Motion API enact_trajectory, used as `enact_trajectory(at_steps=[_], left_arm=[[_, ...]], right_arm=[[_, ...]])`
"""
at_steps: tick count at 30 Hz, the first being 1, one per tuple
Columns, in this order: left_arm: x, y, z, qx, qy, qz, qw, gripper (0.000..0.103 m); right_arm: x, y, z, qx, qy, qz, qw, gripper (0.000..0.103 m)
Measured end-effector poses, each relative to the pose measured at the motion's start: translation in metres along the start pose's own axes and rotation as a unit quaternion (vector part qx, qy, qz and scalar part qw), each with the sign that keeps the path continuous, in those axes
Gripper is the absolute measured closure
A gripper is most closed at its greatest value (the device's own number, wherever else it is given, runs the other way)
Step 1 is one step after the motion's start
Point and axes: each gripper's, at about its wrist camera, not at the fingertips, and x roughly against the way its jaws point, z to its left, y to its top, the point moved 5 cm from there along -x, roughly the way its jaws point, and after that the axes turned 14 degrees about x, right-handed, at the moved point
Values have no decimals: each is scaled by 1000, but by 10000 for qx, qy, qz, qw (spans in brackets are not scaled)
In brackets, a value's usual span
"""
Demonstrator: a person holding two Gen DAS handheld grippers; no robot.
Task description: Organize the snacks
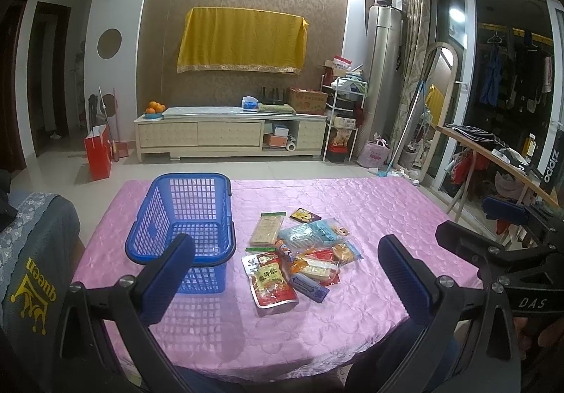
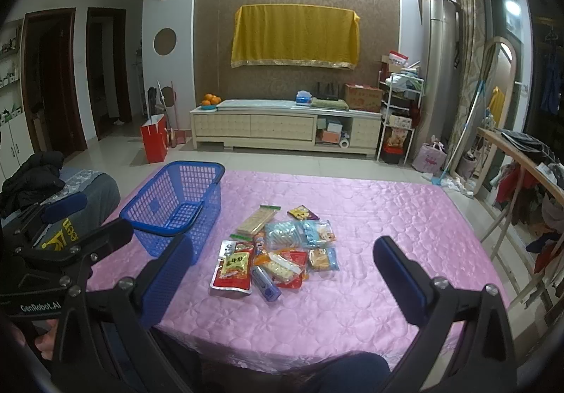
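table under a pink quilted cloth (image 1: 370, 213). blue plastic basket (image 1: 183, 209) on the table's left side, empty, mesh walls, handle folded down along the rim.

just right of the basket, a loose heap of snack packets (image 1: 299, 259), overlapping one another. nearest edge: a red packet with a yellow label (image 1: 270, 282), flat, silver border showing. beside it a small blue-purple packet (image 1: 310, 287) angled across the heap. far side: a long pale packet of crackers (image 1: 267, 229) with green ends, and a small dark packet with a yellow print (image 1: 305, 216) a little apart from the rest. clear bluish bags (image 1: 313, 234) in the middle.

left gripper (image 1: 287, 273): jaws spread wide, nothing between them, held low at the near table edge, aimed toward heap and basket. one blue pad (image 1: 169, 273) overlaps the basket's near corner in the left wrist view; contact cannot be told.

right gripper (image 2: 285, 273): jaws likewise wide apart, gripping nothing, heap framed between the fingers. fingers of a hand (image 2: 44, 340) show on the left gripper's handle.

background: low cabinet (image 2: 285, 128), yellow cloth (image 2: 296, 36) on the wall.
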Motion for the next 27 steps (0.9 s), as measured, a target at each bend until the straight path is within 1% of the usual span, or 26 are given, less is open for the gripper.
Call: enact_trajectory(at_steps=[13, 17, 19, 22, 24, 25, 27], left_arm=[[-1, 1, 1, 8, -26, 1, 10000, 0], [-3, 4, 0, 5, -28, 31, 10000, 0], [-5, 6, -4, -11, -34, 33, 10000, 0], [-10, 10, -9, -74, -46, 31, 10000, 0], [-15, 13, -14, -113, -61, 26, 9999, 0], [-17, 13, -16, -129, -72, 33, 9999, 0], [-25, 16, -20, -154, -79, 79, 9998, 0]], right_arm=[[0, 2, -1, 25, -14, -16, 10000, 0], [0, 5, -6, 40, -48, -77, 10000, 0], [0, 7, -11, 81, -128, -203, 9997, 0], [-3, 9, -17, 109, -142, -282, 9994, 0], [-9, 10, -23, 110, -61, -250, 9996, 0], [-15, 9, -27, 71, 46, -224, 9997, 0], [-26, 6, -37, -61, 34, -87, 9999, 0]])
